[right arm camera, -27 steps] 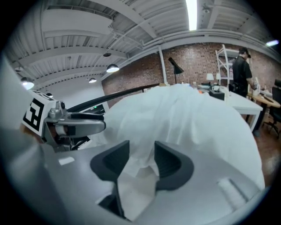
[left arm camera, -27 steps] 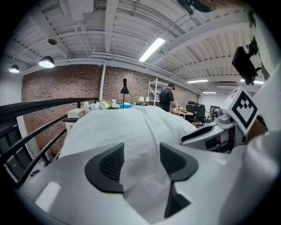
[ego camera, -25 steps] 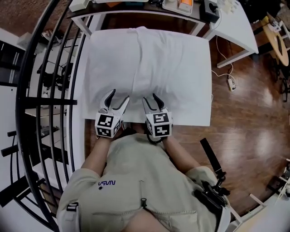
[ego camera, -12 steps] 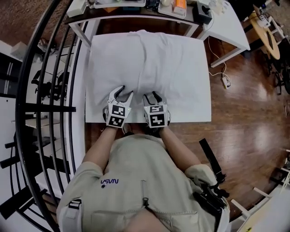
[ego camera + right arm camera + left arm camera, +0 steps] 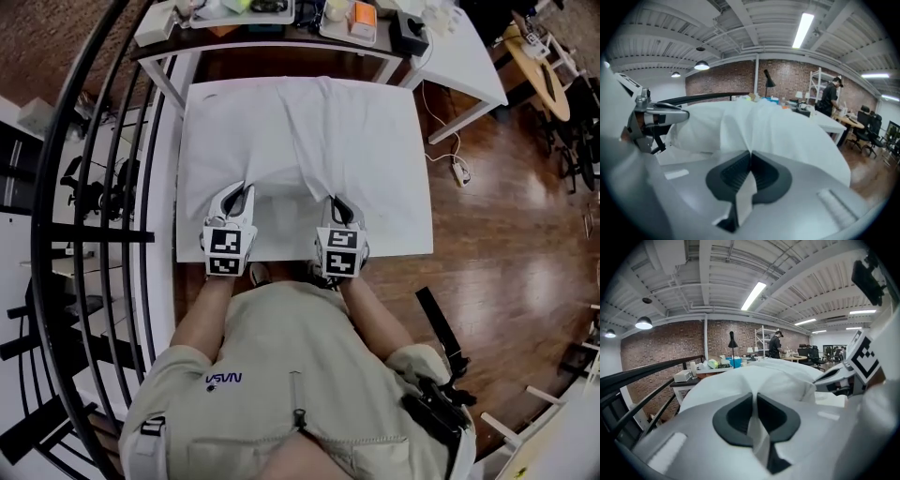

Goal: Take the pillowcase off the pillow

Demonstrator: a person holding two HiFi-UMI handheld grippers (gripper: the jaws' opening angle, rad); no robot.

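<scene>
Pillowcase [image 5: 309,131], pillow inside, lies on the white desk [image 5: 291,236] in the head view, straight ahead of the person. Its near hem runs crosswise. The left tongs [image 5: 239,194] and right tongs [image 5: 339,208] sit side by side on that hem, about equally near to it.

In the left gripper view, the tongs are closing, with a fold of white cloth pinched between the pads.

In the right gripper view, the tongs are clenched on another fold of the hem.

The bulk lies beyond both tongs, so stripping it off likely calls for a pull toward the body.
</scene>
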